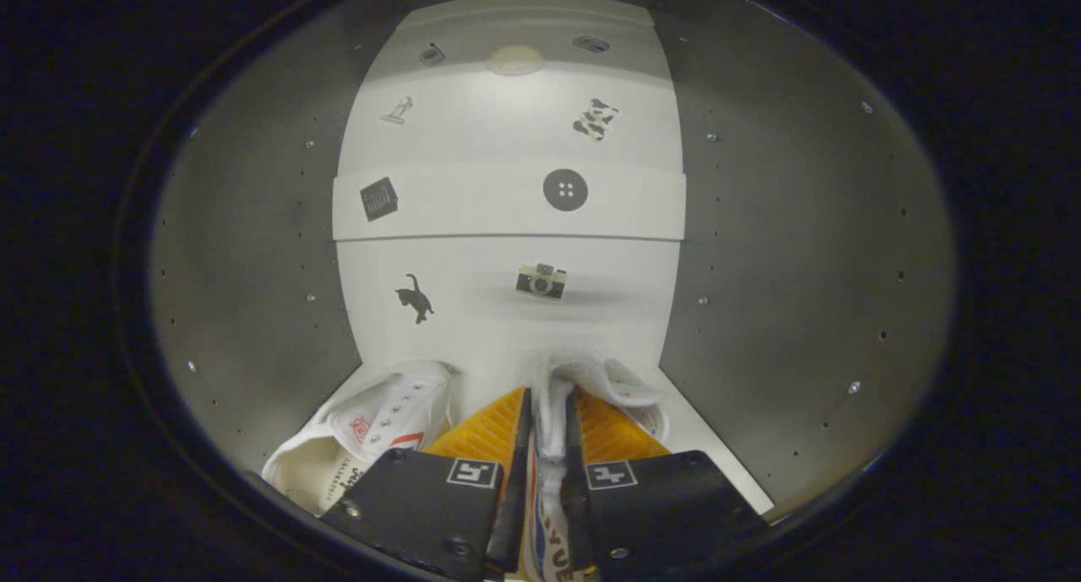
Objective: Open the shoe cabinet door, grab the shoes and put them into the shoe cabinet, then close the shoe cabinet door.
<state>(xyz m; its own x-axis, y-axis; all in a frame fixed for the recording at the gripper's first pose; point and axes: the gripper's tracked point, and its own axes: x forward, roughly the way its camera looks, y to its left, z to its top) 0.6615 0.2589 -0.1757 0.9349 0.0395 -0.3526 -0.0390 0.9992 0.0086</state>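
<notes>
Gripper view is looking straight into the shoe cabinet, and I am seeing its grey side walls with rows of small holes curving around on both sides. The white back panel is facing me, and it is carrying several stickers: a black cat, a small camera, a round button and a dark square on the shelf edge above, plus a cow-patterned patch higher up.

The gripper is sitting inside the cabinet, and its fingers are clenching the rim of a white shoe; both pads are pressing on the fabric edge, which is running up between them. That shoe is lying just ahead of the fingers, on the cabinet's white bottom board, close to the right wall.

A second white shoe is resting on the same board to the left of the fingers, its laces and eyelets facing up, beside the left wall. The two shoes are lying near each other, with the fingers between them.
</notes>
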